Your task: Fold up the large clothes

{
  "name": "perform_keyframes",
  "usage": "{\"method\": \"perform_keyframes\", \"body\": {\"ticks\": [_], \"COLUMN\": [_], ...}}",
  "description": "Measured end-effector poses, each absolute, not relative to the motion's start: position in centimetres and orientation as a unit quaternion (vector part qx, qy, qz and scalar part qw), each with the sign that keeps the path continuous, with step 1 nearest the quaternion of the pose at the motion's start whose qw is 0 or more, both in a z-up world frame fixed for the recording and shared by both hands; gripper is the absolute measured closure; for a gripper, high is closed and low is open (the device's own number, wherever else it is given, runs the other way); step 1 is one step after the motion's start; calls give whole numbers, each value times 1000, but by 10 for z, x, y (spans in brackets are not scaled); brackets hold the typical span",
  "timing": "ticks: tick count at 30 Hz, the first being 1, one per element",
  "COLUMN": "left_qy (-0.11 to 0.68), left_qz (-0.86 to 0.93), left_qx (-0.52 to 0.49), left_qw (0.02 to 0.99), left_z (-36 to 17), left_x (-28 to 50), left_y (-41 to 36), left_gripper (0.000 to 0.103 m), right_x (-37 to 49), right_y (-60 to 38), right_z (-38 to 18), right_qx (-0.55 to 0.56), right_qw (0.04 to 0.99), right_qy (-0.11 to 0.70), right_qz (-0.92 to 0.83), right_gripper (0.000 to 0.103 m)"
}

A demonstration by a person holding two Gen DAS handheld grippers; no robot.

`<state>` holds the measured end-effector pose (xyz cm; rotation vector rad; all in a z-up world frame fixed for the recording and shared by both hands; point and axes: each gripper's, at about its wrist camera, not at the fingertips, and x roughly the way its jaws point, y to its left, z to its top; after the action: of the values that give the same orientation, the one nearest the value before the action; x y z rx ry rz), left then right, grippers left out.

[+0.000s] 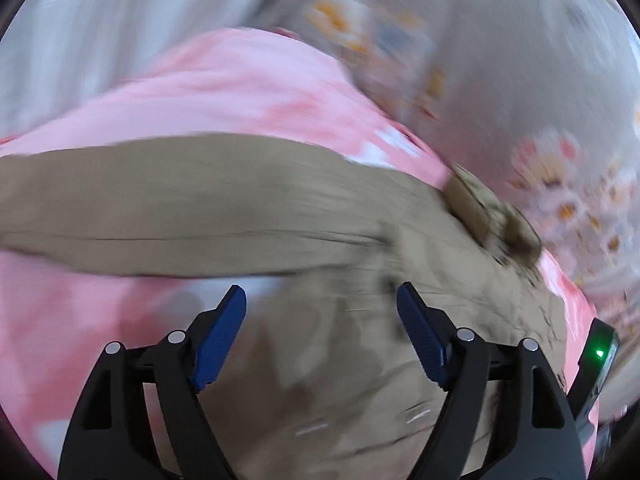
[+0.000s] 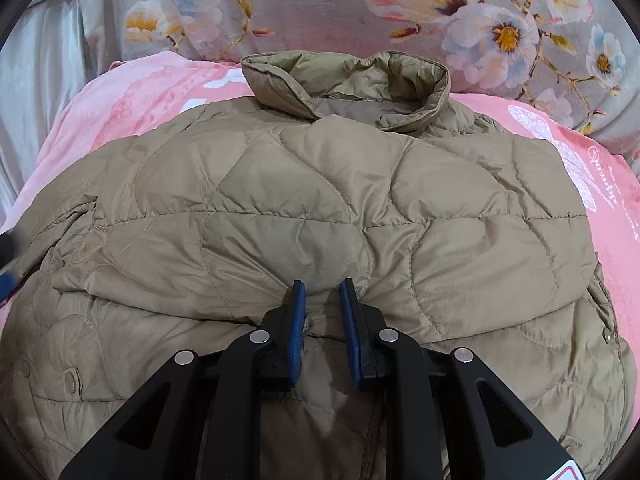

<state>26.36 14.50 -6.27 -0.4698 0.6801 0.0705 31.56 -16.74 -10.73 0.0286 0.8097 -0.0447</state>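
Observation:
A tan quilted jacket [image 2: 320, 200] lies on a pink blanket [image 2: 140, 96], its collar [image 2: 348, 80] at the far end. One quilted layer is folded over toward me. My right gripper [image 2: 322, 292] sits at the near edge of that fold, its blue pads close together with a pinch of jacket fabric between them. In the blurred left wrist view the jacket [image 1: 200, 208] stretches across as a long tan band. My left gripper [image 1: 320, 300] hovers over it, open wide, with nothing between its fingers.
A grey floral sheet [image 2: 320, 8] lies beyond the blanket and shows again as the floral sheet [image 1: 540, 120]. Pale cloth [image 2: 32, 80] hangs at the left. A black device with a green light [image 1: 598, 354] is at the right edge. A dark blurred shape [image 2: 6, 256] crosses the left edge.

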Motion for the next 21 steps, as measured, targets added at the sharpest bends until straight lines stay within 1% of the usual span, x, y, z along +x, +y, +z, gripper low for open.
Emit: {"method": "perform_keyframes", "body": {"ticks": [2, 5, 6, 9, 12, 13, 14, 15, 17, 18, 19, 20, 21], "left_qy": [329, 344, 342, 340, 343, 343, 343, 347, 354, 349, 344, 338, 329], "left_qz": [97, 162, 186, 222, 220, 224, 229, 225, 223, 226, 226, 225, 218], "left_qx": [-249, -287, -314, -351, -369, -366, -358, -345, -331, -322, -313, -299, -293], "left_qw": [906, 879, 866, 844, 835, 836, 838, 843, 846, 851, 856, 864, 871], "left_z": [-64, -74, -81, -91, -99, -99, -96, -92, -84, -77, -73, -62, -53], "left_x": [238, 218, 208, 199, 204, 207, 209, 216, 225, 228, 229, 233, 235], "left_y": [197, 262, 292, 341, 363, 365, 366, 364, 359, 357, 357, 353, 349], "left_gripper": [23, 23, 23, 23, 24, 28, 41, 47, 68, 73, 83, 95, 96], "right_x": [316, 315, 315, 316, 315, 315, 313, 309, 295, 284, 272, 260, 245], "right_y": [-166, -166, -166, -165, -164, -163, -163, -163, -164, -167, -169, -172, -175], "right_z": [-107, -107, -107, -106, -106, -105, -103, -100, -92, -87, -83, -80, -77], "right_qx": [12, 9, 7, 5, 0, -3, -6, -12, -12, -3, 6, 13, 17], "right_qw": [919, 919, 919, 919, 919, 919, 920, 920, 923, 925, 925, 925, 924], "right_qy": [394, 394, 394, 393, 393, 392, 391, 388, 379, 375, 375, 375, 376], "right_qz": [-23, -24, -26, -27, -31, -34, -40, -52, -62, -61, -59, -59, -61], "right_gripper": [84, 84, 84, 84, 84, 83, 80, 70, 61, 58, 57, 55, 52]}}
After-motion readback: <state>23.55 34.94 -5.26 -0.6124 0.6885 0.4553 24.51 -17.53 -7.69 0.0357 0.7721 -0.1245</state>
